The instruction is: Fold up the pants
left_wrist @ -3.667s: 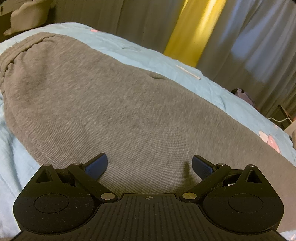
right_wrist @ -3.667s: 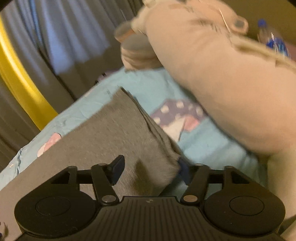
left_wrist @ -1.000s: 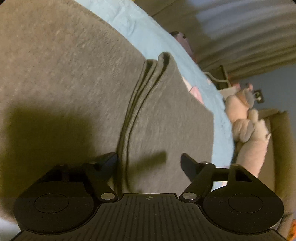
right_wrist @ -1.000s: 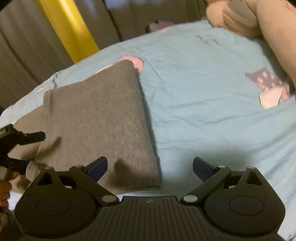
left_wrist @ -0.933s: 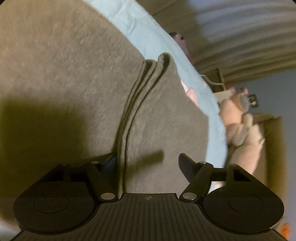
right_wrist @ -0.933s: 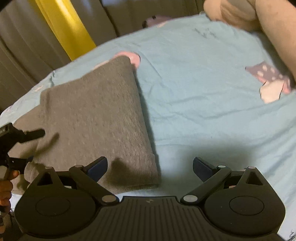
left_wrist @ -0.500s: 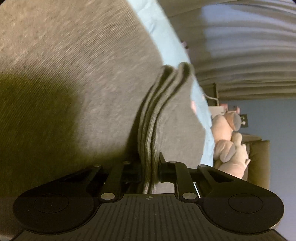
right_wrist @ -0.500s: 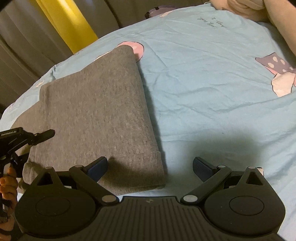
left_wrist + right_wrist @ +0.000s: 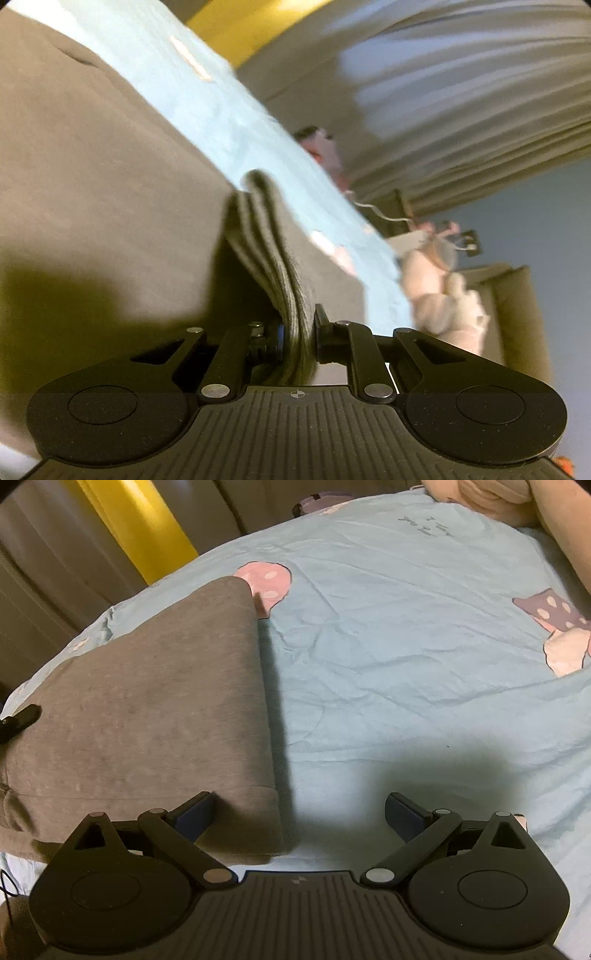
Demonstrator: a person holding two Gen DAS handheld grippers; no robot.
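Left gripper (image 9: 299,338) tilts sideways, jaws pinching the one pair of grey pants (image 9: 280,280); right gripper (image 9: 299,814) hovers low, jaws wide, empty.

Free room and obstacles. Open blue sheet (image 9: 406,664) lay ahead and right of the right gripper (image 9: 299,814), jaws spread, nothing standing between them but the corner of the grey pants (image 9: 155,716). Left side blocked by that folded stack, its far corner touching a pink print. Passage at far right closed off by a beige plush toy (image 9: 480,494) at the bed's edge. Left gripper (image 9: 299,332) clamped on stacked fabric edges, no gap between its fingers; curtains (image 9: 461,92) beyond the bed.
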